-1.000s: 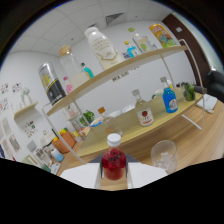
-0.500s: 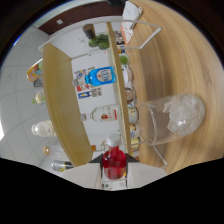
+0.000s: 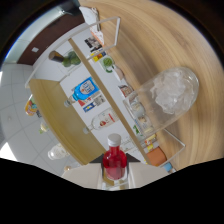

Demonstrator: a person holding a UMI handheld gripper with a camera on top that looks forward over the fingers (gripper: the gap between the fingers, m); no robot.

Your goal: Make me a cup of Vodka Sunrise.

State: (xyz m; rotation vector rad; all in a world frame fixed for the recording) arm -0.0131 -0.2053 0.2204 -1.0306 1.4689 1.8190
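Bottles with blue and white labels (image 3: 89,90) stand on the wooden shelf (image 3: 55,107) against a white wall (image 3: 17,95).

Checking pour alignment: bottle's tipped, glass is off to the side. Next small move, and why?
Probably shift the bottle toward the glass before tipping further. The fingers grip the red bottle tilted, its white cap pointing beside the glass, not over its mouth. The glass holds only ice, with no red liquid in it.

Red bottle (image 3: 115,162), white cap; clear glass (image 3: 165,102); tan wooden table (image 3: 165,40).
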